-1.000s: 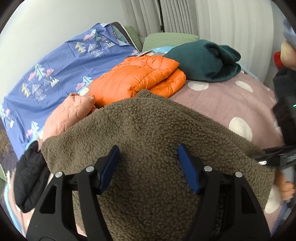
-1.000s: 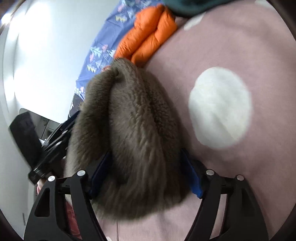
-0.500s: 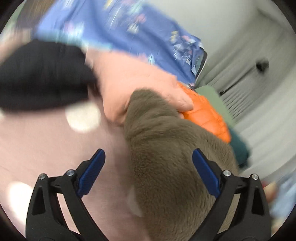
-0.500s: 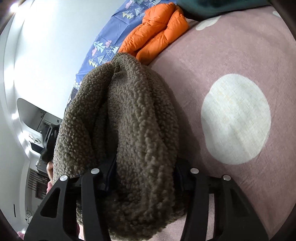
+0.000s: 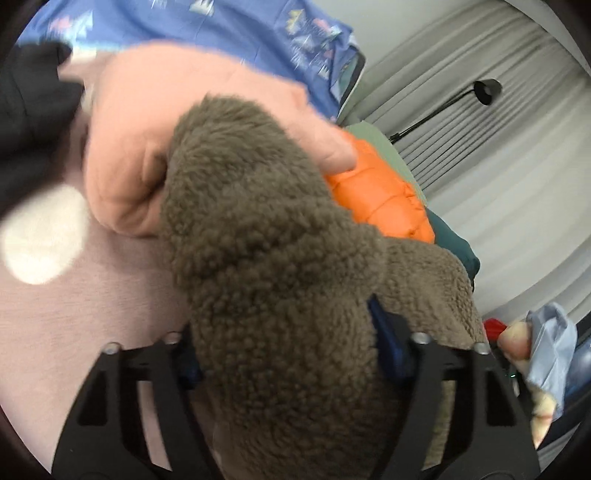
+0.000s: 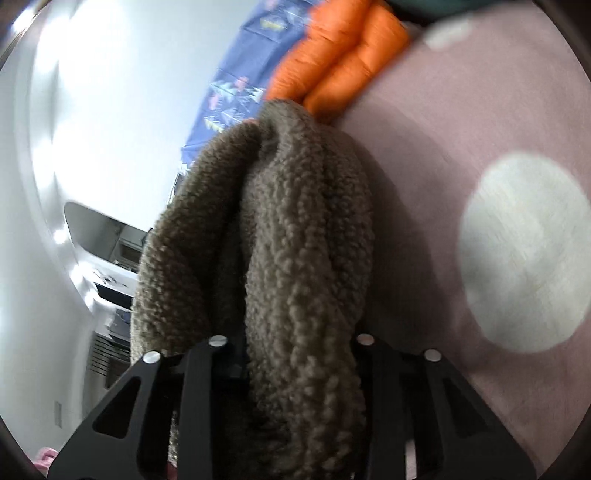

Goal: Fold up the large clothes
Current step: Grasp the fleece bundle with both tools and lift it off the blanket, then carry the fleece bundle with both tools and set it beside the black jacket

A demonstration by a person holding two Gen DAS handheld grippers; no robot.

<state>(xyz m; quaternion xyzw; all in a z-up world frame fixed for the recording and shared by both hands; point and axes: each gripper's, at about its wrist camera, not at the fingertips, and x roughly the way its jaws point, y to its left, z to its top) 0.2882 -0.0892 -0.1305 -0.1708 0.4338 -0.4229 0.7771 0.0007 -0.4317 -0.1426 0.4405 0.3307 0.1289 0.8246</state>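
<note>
Change since earlier: left wrist view has swung from a top-down look at the flat brown fleece to a side-on look along a bunched ridge of it; right view has barely shifted, its jaws much narrower.
Fleece: brown sherpa garment, centre of both frames, bunched into a thick fold lying on the bedspread.
Left gripper: jaws closing, blue pads pressed into either side of the fleece at lower centre, so it grips the fleece.
Right gripper: jaws closing, squeezing the fold tight at lower centre; pads buried in the pile.
Bedspread: mauve with white dots, under the fleece; fills the right half of the right view.
Neighbours: pink garment touching the fleece's far end, upper left; orange puffer jacket just beside it, centre right; dark teal garment behind that; black garment at left edge.
Containers: cannot tell of any.
Background: blue printed sheet at top; pleated curtain and black lamp, upper right.
</note>
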